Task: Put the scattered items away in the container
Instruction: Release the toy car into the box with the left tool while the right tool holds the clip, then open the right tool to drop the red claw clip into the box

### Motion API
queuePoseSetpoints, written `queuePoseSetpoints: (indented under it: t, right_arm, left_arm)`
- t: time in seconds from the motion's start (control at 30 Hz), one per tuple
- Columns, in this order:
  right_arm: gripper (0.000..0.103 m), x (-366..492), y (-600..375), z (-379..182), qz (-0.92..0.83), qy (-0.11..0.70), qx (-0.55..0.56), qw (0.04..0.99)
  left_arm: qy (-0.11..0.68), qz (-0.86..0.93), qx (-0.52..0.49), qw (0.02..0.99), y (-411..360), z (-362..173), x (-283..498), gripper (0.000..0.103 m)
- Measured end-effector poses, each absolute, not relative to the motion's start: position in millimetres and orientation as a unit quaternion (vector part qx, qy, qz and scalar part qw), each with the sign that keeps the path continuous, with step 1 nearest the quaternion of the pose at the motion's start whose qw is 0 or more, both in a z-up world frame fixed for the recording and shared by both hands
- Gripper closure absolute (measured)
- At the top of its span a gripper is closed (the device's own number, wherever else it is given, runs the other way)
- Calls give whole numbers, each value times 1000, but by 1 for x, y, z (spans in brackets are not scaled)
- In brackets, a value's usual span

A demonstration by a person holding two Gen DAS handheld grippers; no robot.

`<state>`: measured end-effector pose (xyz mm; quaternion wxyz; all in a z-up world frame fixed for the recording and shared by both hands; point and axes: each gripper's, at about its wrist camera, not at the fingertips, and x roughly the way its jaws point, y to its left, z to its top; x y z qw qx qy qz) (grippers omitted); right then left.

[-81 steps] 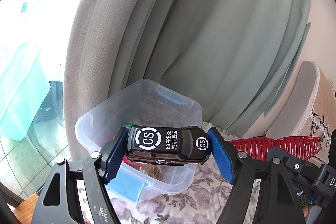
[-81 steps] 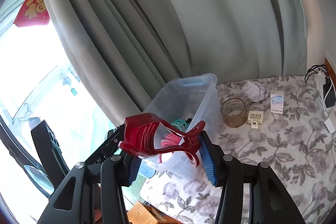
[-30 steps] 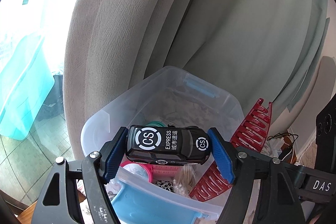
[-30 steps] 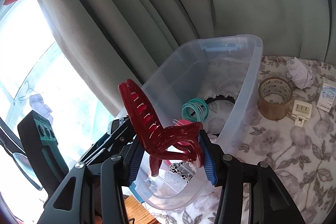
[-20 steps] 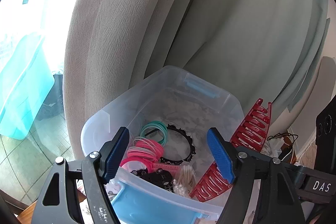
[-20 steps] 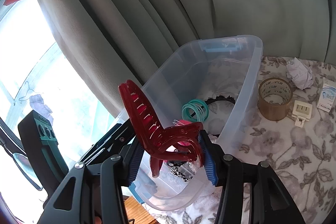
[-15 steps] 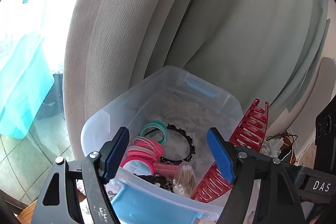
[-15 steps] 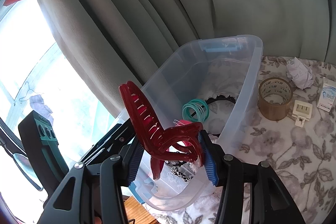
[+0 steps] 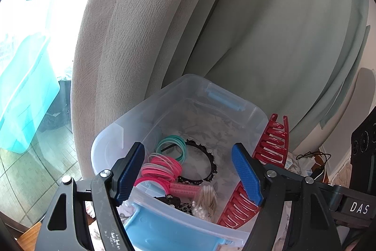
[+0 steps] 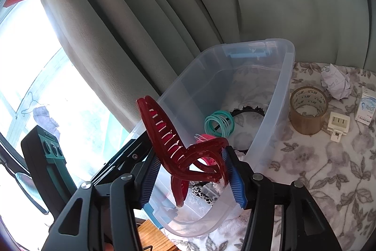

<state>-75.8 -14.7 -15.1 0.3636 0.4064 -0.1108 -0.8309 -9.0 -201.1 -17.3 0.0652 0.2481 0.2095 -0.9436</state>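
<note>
Behind the window glass at far left stands a teal bin [image 9: 22, 91], outside and well apart from the work. Next comes the left gripper [image 9: 188, 171], its blue pads spread wide with nothing between them, hanging over the near end of the clear plastic container [image 9: 141, 109].

Inside the container, going rightward in the left wrist view, lie pink hair ties [image 9: 162, 167], teal hair ties [image 9: 170, 147] just behind them, a pink hair roller [image 9: 184, 186], and a black beaded headband [image 9: 209, 164] curving around the middle of the floor. At the near wall sit a small black toy car [image 9: 170, 200], partly hidden by the rim, and a bunch of cotton swabs [image 9: 206, 200]. A blue latch handle [image 9: 164, 231] hangs on the near end.

The right gripper [image 10: 190, 177] holds the red hair claw [image 10: 185, 152] above the container's near right corner. Its jaws have just been opening, yet both pads touch the claw's handles and its toothed end stands up leftward.

On the floral cloth [image 10: 329, 180] right of the container rest a tape roll [image 10: 307, 113], a white plug [image 10: 338, 125], crumpled paper [image 10: 336, 81] and a small box [image 10: 366, 109].
</note>
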Motion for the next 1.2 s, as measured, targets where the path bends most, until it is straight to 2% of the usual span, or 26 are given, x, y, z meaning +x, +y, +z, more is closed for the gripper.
queuePoseSetpoints:
  t: [0.47, 1.03, 1.2]
  right_arm:
    - [37, -74, -22, -15, -842, -109, 397, 350]
    - [36, -69, -22, -10, -856, -96, 372, 346]
    - [32, -61, -15, -4, -865, -98, 355, 340]
  left_arm:
    - [229, -941, 241, 66, -207, -13, -1, 26]
    - [242, -937, 246, 63, -202, -13, 1, 25]
    - [260, -931, 247, 67, -203, -11, 4, 25]
